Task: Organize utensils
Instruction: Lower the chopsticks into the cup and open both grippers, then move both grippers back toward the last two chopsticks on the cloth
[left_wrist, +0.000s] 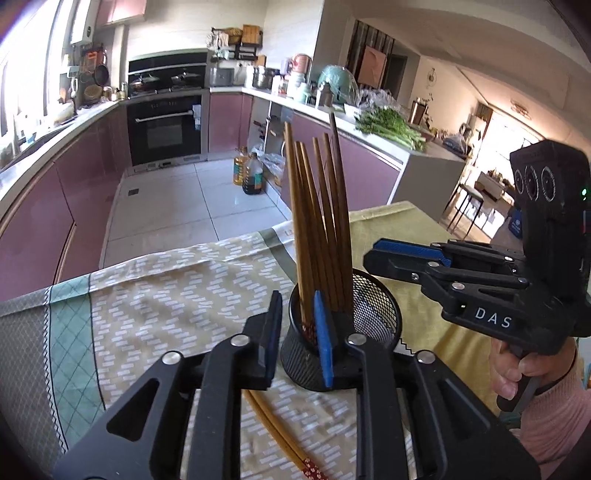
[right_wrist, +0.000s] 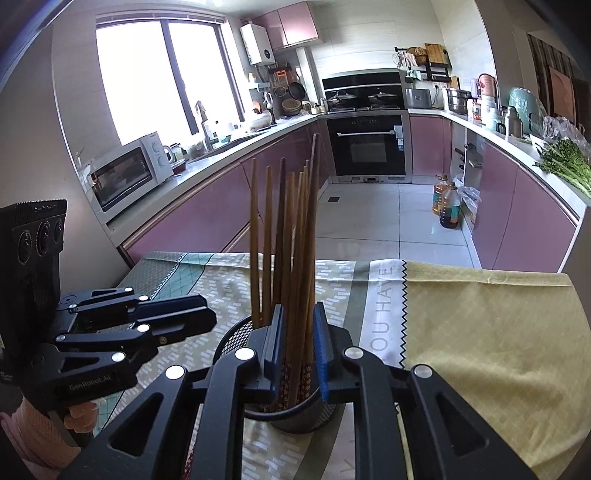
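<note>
A black mesh cup (left_wrist: 373, 314) (right_wrist: 295, 421) stands on the cloth-covered table with several wooden chopsticks (left_wrist: 317, 206) (right_wrist: 295, 229) upright in it. One more pair of chopsticks (left_wrist: 273, 428) lies flat on the cloth under my left gripper. My left gripper (left_wrist: 298, 334) (right_wrist: 208, 319) sits just left of the cup, its jaws a narrow gap apart and holding nothing. My right gripper (right_wrist: 298, 350) (left_wrist: 369, 254) hovers over the cup's near rim, slightly open. The standing chopsticks show between its blue pads (right_wrist: 322, 354), which do not clamp them.
A patterned cloth (left_wrist: 166, 295) covers the left of the table and a yellow cloth (right_wrist: 480, 332) the right. The table's far edge drops to the kitchen floor. A hand in a pink sleeve (left_wrist: 546, 413) holds the right gripper's handle.
</note>
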